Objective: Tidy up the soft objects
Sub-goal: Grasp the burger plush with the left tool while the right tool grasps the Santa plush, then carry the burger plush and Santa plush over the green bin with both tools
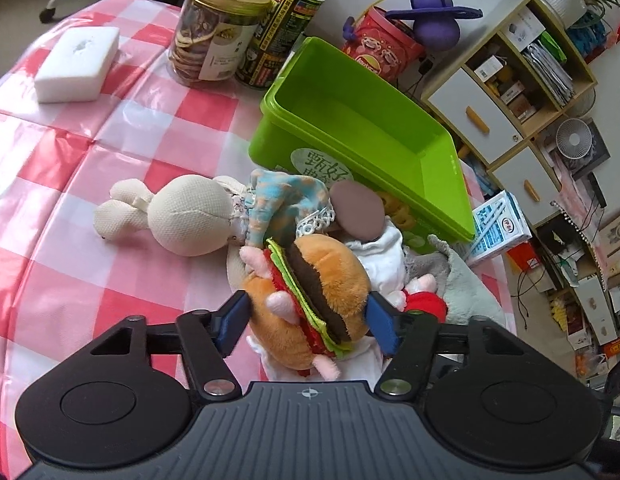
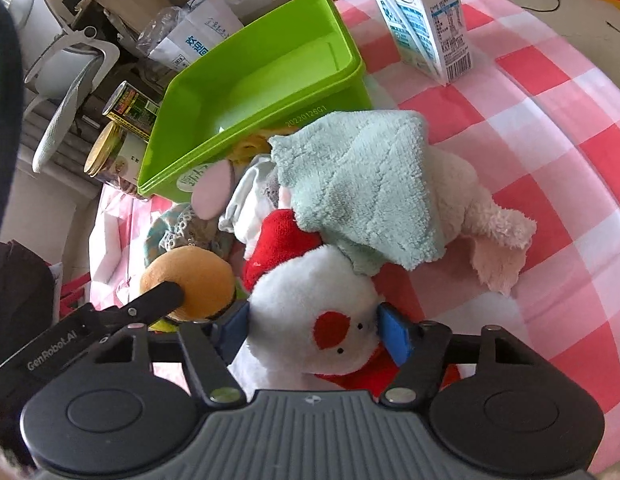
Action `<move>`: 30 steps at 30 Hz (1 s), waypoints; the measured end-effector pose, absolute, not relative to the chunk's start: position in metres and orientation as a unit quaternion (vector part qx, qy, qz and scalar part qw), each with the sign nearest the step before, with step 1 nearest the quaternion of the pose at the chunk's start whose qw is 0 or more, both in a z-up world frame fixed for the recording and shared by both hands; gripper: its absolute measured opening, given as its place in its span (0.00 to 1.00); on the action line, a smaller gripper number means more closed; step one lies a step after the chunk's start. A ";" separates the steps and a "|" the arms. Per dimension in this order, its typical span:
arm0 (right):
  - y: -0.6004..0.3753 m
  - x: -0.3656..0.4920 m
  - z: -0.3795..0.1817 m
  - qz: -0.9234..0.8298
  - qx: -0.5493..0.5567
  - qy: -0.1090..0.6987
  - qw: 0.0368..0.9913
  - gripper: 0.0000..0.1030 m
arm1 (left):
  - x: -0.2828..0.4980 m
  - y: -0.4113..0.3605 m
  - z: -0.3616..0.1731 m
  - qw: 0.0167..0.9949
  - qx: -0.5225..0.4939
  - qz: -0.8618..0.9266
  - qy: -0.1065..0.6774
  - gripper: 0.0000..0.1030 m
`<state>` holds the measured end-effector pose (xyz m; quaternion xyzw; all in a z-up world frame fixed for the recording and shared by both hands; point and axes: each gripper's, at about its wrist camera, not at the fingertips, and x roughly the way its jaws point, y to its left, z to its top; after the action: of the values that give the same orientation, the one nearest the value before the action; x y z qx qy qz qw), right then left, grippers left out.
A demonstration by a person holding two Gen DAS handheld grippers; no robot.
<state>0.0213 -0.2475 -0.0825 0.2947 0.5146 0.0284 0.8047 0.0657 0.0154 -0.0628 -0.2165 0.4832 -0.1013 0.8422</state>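
Observation:
A burger plush (image 1: 310, 280) lies at the near edge of a heap of soft toys on the pink checked tablecloth. My left gripper (image 1: 308, 324) is shut on it, with a blue pad pressed into each side. In the right wrist view my right gripper (image 2: 314, 330) is shut on the head of a white snowman plush (image 2: 310, 304) with a red hat. A mint cloth (image 2: 362, 184) drapes over a cream-pink plush (image 2: 478, 204) behind it. A cream rabbit doll (image 1: 182, 216) lies to the left of the heap. The empty green bin (image 1: 350, 120) (image 2: 250, 80) stands just beyond.
A milk carton (image 2: 426, 20) stands to the right of the bin. A cookie jar (image 1: 214, 32), a dark can (image 1: 278, 36) and a white block (image 1: 76, 64) sit at the table's far left. The left gripper's finger (image 2: 158, 300) crosses beside my right one. Shelves (image 1: 510, 80) stand off the table.

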 end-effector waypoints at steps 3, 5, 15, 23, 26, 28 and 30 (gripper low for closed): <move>-0.247 0.020 -0.079 0.028 0.294 0.510 0.808 0.26 | 0.064 0.015 -0.058 0.845 -0.217 -0.098 0.479 0.49; -0.248 0.018 -0.074 0.031 0.293 0.504 0.812 0.24 | 0.061 0.016 -0.054 0.846 -0.219 -0.099 0.476 0.46; -0.265 -0.005 -0.037 0.056 0.346 0.455 0.819 0.23 | 0.041 0.031 -0.024 0.852 -0.247 -0.113 0.448 0.43; -0.272 -0.006 -0.003 0.075 0.382 0.390 0.834 0.23 | 0.034 0.036 0.009 0.875 -0.239 -0.115 0.404 0.43; -0.271 -0.001 0.008 0.082 0.385 0.362 0.845 0.23 | 0.040 0.035 0.017 0.882 -0.231 -0.107 0.395 0.43; -0.272 0.003 0.013 0.083 0.385 0.346 0.852 0.23 | 0.047 0.036 0.021 0.882 -0.236 -0.108 0.394 0.43; -0.272 0.011 0.019 0.083 0.379 0.332 0.860 0.23 | 0.056 0.036 0.026 0.886 -0.232 -0.111 0.387 0.43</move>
<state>0.0112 -0.2722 0.0185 0.3792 0.3319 0.0826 0.8598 0.0558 0.0355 0.0262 -0.2319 0.3866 -0.1105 0.8857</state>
